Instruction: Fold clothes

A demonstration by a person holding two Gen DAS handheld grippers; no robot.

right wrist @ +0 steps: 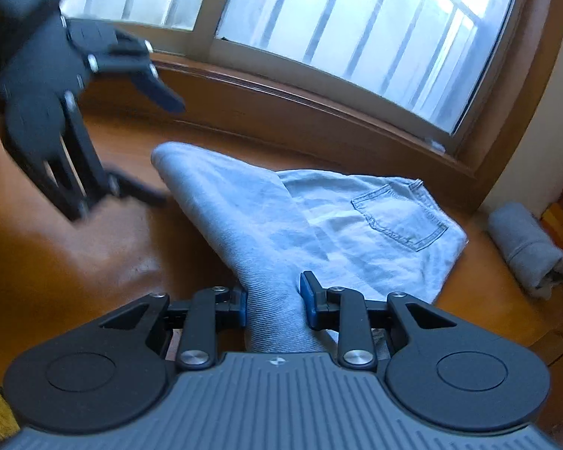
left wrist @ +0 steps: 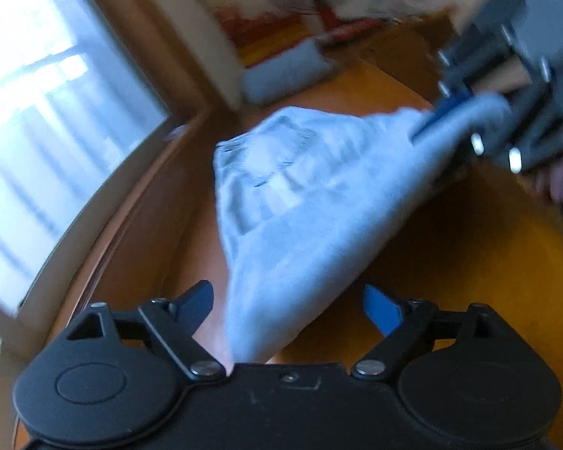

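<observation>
Left tongs (left wrist: 287, 309): fingers spread wide apart, gripping nothing. A fold of the light blue jeans (left wrist: 300, 202) passes through the gap between them without either pad pinching it.

Right tongs (right wrist: 273, 302): fingers closed in on a bunched strip of the jeans (right wrist: 244, 221), cloth touching both blue pads. From the left wrist view the right tongs (left wrist: 443, 123) sit ahead and to the right, blurred, cloth gathered at the tips and lifted off the wood.

Jeans lie partly on the orange-brown wooden worktop (right wrist: 94, 262), straight ahead of the right tongs; one leg is folded over and runs up into them, and the back pocket (right wrist: 401, 217) faces up ahead and to the right. From the right wrist view the left tongs (right wrist: 165, 142) are ahead to the left, above the worktop, wide open, just beside the far fold of the jeans.

Rolled grey cloth (right wrist: 525, 247) lies far right of the right tongs, apart from the jeans. Window (right wrist: 356, 18) lies beyond the worktop. Left wrist view is motion-blurred.
</observation>
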